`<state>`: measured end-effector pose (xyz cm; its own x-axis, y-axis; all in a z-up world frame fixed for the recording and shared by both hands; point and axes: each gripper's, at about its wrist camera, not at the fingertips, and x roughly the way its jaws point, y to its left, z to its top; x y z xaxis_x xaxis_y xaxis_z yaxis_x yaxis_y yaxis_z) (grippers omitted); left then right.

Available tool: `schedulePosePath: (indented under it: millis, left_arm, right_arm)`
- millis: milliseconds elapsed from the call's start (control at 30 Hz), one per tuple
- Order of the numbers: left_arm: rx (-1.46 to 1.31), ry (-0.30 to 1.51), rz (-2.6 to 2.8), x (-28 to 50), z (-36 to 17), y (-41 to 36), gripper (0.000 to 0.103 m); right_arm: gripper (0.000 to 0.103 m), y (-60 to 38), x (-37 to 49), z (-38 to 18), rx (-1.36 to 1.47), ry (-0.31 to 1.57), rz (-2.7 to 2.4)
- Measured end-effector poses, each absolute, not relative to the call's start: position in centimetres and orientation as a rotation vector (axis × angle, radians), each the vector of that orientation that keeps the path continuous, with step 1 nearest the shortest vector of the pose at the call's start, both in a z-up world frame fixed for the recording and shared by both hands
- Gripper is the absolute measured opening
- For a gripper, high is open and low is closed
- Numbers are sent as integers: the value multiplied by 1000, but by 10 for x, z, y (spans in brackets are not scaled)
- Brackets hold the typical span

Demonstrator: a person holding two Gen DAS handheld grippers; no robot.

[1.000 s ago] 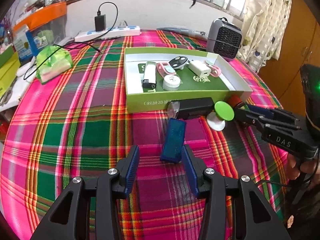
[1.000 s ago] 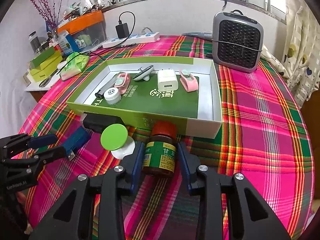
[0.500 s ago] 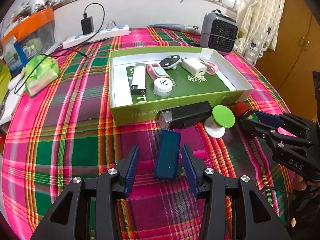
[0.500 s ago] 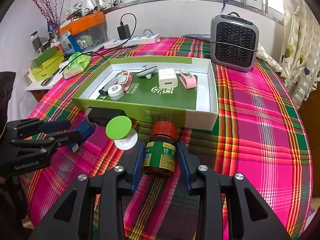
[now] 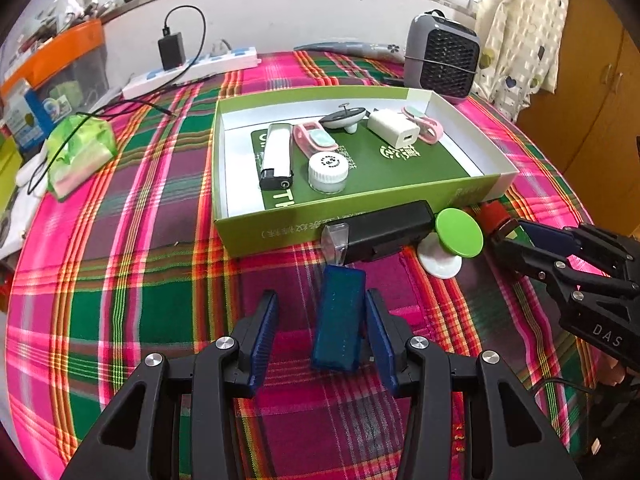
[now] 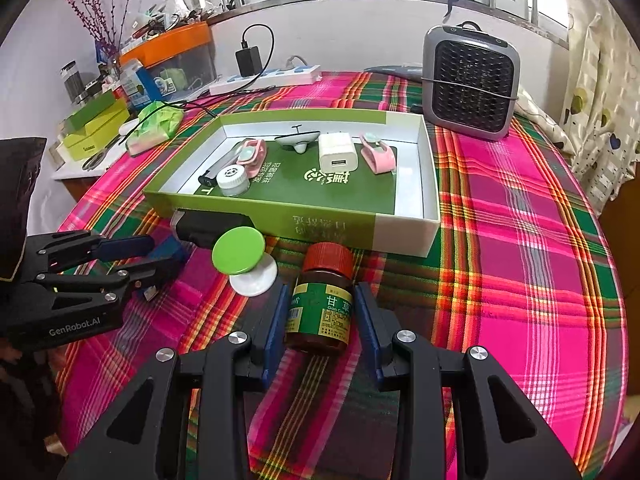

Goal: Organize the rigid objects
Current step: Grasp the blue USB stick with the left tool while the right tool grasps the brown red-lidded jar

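The right gripper (image 6: 320, 316) is closed on a brown medicine bottle (image 6: 322, 300) with a red cap, pads against both sides of its green label, so the bottle can be carried upright. It stands on the plaid tablecloth (image 6: 520, 280) just before the near wall of the green box (image 6: 280, 224), judged its destination, since small items are already gathered inside. The left gripper (image 5: 322, 330) has its jaws apart around a blue flat case (image 5: 340, 320); one pad is beside it, the other clear, a grasp not yet made. A green-topped knob (image 5: 458, 232) and black device (image 5: 384, 230) wait against the same wall.
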<state>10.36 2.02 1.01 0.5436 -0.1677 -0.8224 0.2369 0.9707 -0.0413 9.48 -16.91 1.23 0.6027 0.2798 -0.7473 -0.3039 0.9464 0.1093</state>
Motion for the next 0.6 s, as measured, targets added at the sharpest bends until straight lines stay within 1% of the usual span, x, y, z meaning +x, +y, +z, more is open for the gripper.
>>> schedulePosePath:
  millis: [67, 133, 200, 267, 333, 600]
  left_arm:
    - [75, 965, -236, 104, 10, 21, 40]
    - [81, 962, -227, 103, 10, 20, 34]
    - [78, 961, -229, 103, 10, 21, 29]
    - [79, 961, -229, 103, 10, 21, 27]
    - [76, 960, -229, 103, 10, 22, 23]
    - [64, 954, -228, 102, 10, 23, 21]
  right_arm:
    - [35, -169, 95, 12, -29, 860, 338]
    - [35, -169, 95, 12, -28, 860, 338]
    - [35, -169, 95, 12, -28, 860, 338]
    - [35, -169, 95, 12, -25, 861, 339]
    - [35, -169, 95, 12, -25, 860, 339]
    - [35, -169, 95, 12, -26, 861, 339]
